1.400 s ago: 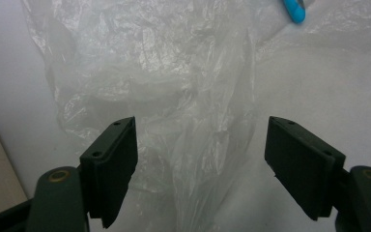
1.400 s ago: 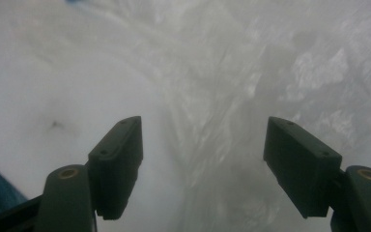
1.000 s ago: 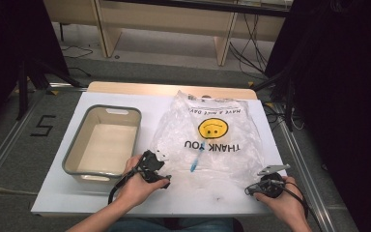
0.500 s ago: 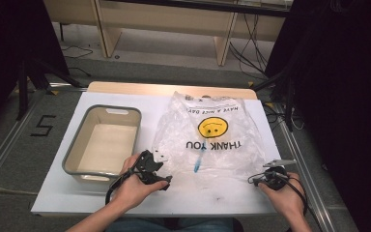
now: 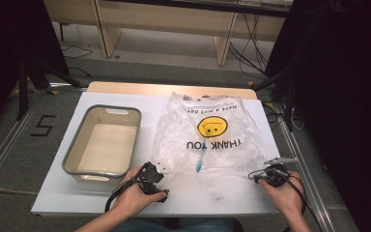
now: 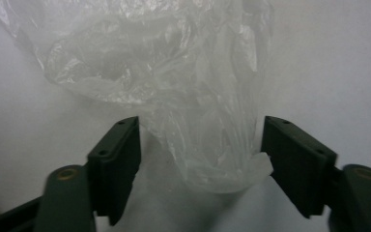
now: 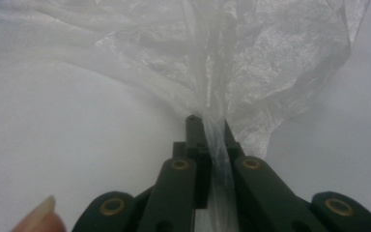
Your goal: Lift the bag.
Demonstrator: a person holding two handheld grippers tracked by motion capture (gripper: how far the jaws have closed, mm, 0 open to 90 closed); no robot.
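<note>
A: Start at the near edge. What is the right gripper [image 7: 207, 140] doing?

B: Its two black jaws are pressed together on a twisted strip of the thin, clear, crinkled plastic bag [image 5: 210, 135]. The film runs straight down between the pads and fans out just ahead of the tips. A fingertip [image 7: 36, 217] shows behind the jaws, at the lower left of the right gripper view.

A: And the left gripper [image 6: 200, 154]?

B: Spread wide, though its jaws have just been closing a little. A rounded fold of the same bag lies between them. The film brushes, or nearly brushes, the right-hand pad; the picture is too soft there to be sure. It stands clear of the other pad, so nothing is pinched.

A: Where does the bag sit overall?

B: Flat on the white tabletop [image 5: 77, 193], stretching away from both grippers, with its near corners at their tips. It carries a yellow smiley face and the words THANK YOU, read upside down from the person's side. A thin blue object [image 5: 199, 163] lies just ahead of the grippers, between them.

A: Anything beyond?

B: A grey-rimmed rectangular plastic tub [image 5: 75, 157] with a pale inside, just ahead of the left gripper and beside the bag.
</note>
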